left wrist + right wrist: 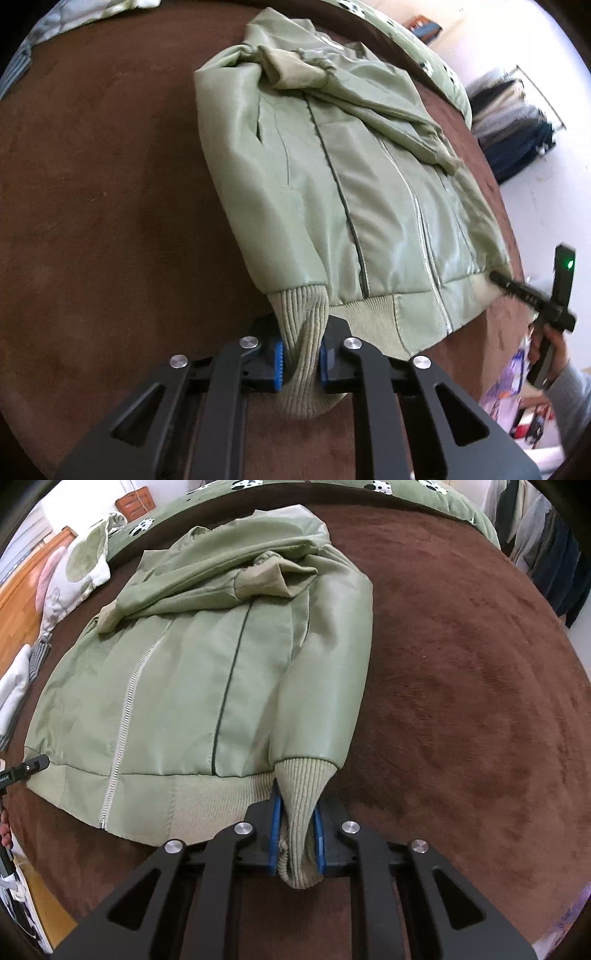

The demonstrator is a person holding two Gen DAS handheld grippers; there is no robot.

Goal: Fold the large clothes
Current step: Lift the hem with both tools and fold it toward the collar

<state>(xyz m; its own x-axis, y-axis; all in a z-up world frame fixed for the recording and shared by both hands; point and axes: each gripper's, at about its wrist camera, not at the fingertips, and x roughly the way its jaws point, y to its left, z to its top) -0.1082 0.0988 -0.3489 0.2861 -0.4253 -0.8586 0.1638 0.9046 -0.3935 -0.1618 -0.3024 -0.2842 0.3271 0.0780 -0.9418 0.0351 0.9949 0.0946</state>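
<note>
Left tongs (301, 363): they reach forward low over the bed, level with the jacket's hem, and are pressed together on a ribbed cuff (301, 332). The knit bunches between the two blue pads (277, 365) and hangs out behind them.
Right tongs (297, 843): same forward, low pose, pinching a ribbed cuff (301, 790) that narrows between the two blue pads (318, 845). The cuff's end pokes out below them.
Other hand: in the left wrist view a hand (546, 347) in a grey sleeve grips a black hand-held device (524, 291) with a green light, and its tip touches the far corner of the hem. In the right wrist view a similar black tip (31, 766) touches the opposite hem corner.
Jacket: one pale green jacket (351, 184) (177, 686) lies front up on the bed's brown blanket (110, 221) (461, 701), with its hem toward the cameras.
Sleeves: two. One runs down the side of the jacket to the pinched cuff. The other is folded across the chest, its cuff (299, 68) (273, 576) lying near the collar.
Zipper: one light zipper (428, 251) (125, 709) runs down the front, closed, with one dark seam line beside it.
Bedding: one green patterned cover (424, 55) (406, 489) lies along the far edge of the blanket. One round-patterned pillow (74, 568) sits at the left in the right wrist view.
Background: one rack of hanging clothes (513, 122) (546, 546) stands beyond the bed.
</note>
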